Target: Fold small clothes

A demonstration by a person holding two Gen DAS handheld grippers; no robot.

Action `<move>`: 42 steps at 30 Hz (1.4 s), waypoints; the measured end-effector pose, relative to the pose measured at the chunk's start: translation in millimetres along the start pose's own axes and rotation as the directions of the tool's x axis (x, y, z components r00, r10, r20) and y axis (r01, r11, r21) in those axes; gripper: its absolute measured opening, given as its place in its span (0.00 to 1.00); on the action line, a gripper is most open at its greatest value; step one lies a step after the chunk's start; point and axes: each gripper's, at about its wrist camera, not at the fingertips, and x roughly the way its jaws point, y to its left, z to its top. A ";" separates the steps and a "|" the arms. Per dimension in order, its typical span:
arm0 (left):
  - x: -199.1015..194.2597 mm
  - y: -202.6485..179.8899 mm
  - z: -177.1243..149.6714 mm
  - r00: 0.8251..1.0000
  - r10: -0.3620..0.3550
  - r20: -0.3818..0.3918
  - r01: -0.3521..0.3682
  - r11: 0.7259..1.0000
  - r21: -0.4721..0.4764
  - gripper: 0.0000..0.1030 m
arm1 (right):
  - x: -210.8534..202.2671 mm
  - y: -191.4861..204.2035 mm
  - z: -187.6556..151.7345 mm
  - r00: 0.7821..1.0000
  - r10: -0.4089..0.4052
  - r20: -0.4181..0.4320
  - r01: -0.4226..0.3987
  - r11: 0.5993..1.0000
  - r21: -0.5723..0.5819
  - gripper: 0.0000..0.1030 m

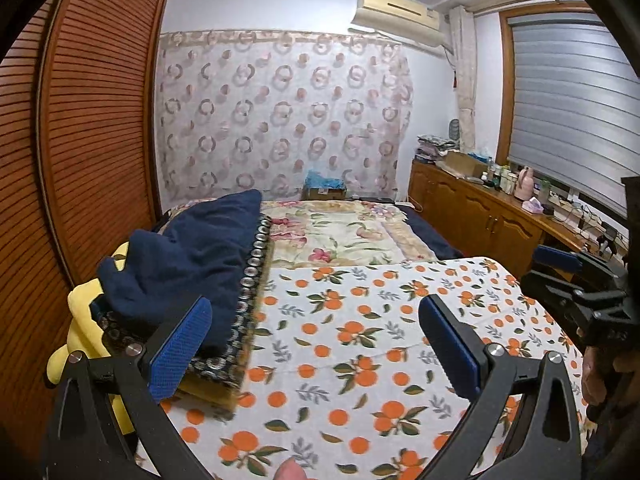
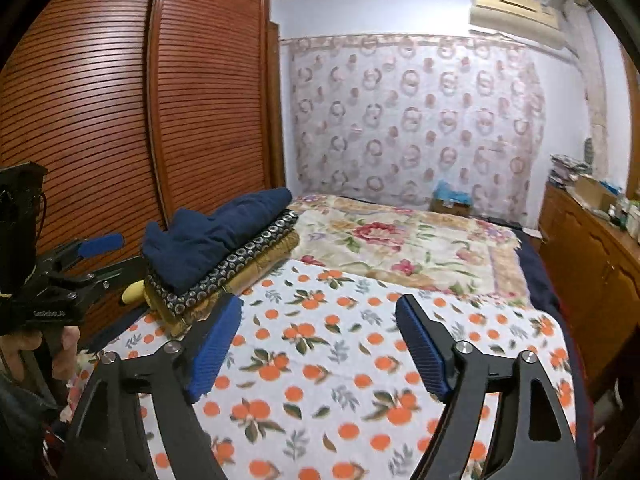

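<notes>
One stack of folded clothes [image 2: 224, 264] sits on the bed, at the left edge of the orange-print sheet [image 2: 340, 360] and close to the wooden wardrobe [image 2: 132, 100]. Three layers can be counted in it: a dark navy garment [image 2: 216, 232] on top, loosely folded and bulging at the near end; under it a dark piece with a pattern of pale rings [image 2: 248, 260]; at the bottom a mustard-gold piece [image 2: 264, 270]. A yellow item [image 1: 86, 328] pokes out beside the stack on the wardrobe side (what it is cannot be told).

Two pairs of tongs are in view, each held in a hand. The left gripper [image 1: 316, 348] has its blue pads spread wide with nothing between them, only the sheet below; its left pad stands just in front of the stack's near corner. The right gripper [image 2: 320, 344] is also parted wide and holds nothing, hanging over the bare middle of the sheet, to the right of the stack.

Beyond the sheet lies a floral blanket [image 2: 400, 244]. A cardboard box [image 1: 325, 191] stands at the bed's far end with blue material sticking out of its top. A patterned curtain [image 1: 280, 112] hangs on the far wall, one air conditioner [image 1: 396, 14] is mounted above it, and a low wooden cabinet [image 1: 476, 212] along the right wall carries bottles, a box and stacked cloth.
</notes>
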 end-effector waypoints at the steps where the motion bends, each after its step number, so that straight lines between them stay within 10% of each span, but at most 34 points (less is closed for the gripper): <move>1: -0.4 -5.0 -0.2 1.000 0.000 -0.001 0.000 1.000 0.004 1.00 | -4.5 0.8 -2.7 1.000 -0.013 0.003 0.013 1.000 0.004 0.82; 19: -23.2 -56.9 23.5 0.998 -0.042 0.045 0.039 0.997 0.063 1.00 | -73.0 28.7 -6.0 0.968 -0.228 0.100 0.217 0.970 0.113 0.82; 42: -35.7 -60.9 28.2 0.997 -0.033 0.069 0.029 0.998 0.057 1.00 | -72.8 30.8 -20.1 0.963 -0.243 0.114 0.228 0.965 0.133 0.82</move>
